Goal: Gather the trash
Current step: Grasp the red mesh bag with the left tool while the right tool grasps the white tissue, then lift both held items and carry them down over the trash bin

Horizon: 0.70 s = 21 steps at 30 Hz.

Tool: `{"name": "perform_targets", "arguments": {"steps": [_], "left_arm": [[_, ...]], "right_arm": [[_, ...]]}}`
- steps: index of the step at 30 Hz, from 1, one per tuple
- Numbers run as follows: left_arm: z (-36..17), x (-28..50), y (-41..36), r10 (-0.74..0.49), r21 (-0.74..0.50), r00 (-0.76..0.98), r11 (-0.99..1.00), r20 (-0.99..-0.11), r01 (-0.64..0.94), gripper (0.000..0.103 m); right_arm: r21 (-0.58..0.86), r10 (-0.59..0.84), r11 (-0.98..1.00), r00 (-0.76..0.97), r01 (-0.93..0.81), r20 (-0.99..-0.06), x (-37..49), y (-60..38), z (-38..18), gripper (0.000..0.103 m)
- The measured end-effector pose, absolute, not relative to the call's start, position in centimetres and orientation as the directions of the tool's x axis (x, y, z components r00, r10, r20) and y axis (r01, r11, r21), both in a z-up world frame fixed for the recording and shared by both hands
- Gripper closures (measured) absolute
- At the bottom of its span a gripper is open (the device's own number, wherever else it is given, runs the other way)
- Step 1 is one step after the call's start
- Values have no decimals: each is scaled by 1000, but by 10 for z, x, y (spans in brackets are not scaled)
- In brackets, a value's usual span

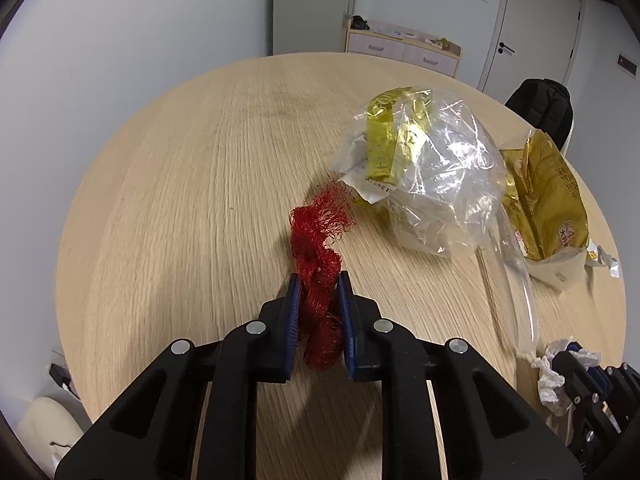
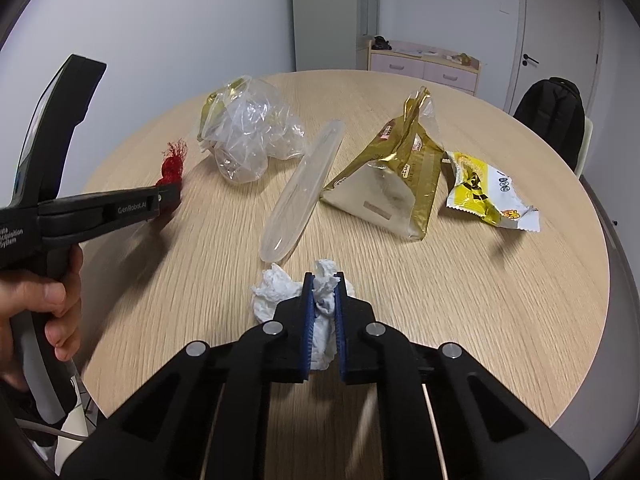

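Observation:
A red mesh net [image 1: 318, 264] is pinched between the blue pads of my left gripper [image 1: 319, 280], which is shut on it; the net's frayed end sticks out over the round wooden table [image 1: 192, 184]. In the right wrist view the same red net [image 2: 173, 164] pokes from the left gripper [image 2: 170, 196], held by a hand at the left. My right gripper [image 2: 323, 280] is shut on a crumpled white tissue [image 2: 276, 292], which bulges out to the left of the pads.
Loose trash lies on the table: a clear plastic bag over a gold wrapper [image 2: 248, 136], a long clear plastic sleeve [image 2: 304, 184], a gold and white packet [image 2: 392, 184], a yellow snack wrapper [image 2: 484, 192]. A black backpack [image 2: 552, 108] sits on a chair beyond the table.

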<state>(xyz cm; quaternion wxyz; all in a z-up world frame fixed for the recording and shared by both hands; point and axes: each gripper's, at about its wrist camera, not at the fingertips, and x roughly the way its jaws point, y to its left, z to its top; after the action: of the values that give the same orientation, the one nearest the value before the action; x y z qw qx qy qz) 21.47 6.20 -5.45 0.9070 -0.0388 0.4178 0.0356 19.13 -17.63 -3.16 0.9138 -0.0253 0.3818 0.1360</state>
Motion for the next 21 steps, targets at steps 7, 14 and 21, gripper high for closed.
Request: {"name": "perform_targets", "arguments": {"steps": [7,14,21], "left_arm": [[-47,199,59,46,-31,649,994,-760,-108,86],[-39,178,56,61,-24,655,992,-754,-120,86],[-33,152,53,67,-24,662,992,-747,-128,86]], "right_arm": [[57,225,964,684,-259,-693,184,-179,-25,95],[57,224,966,697,-254,-682,172,-183,-18,95],[52,225,965,711,-257,-667,155,-186,-9,95]]}}
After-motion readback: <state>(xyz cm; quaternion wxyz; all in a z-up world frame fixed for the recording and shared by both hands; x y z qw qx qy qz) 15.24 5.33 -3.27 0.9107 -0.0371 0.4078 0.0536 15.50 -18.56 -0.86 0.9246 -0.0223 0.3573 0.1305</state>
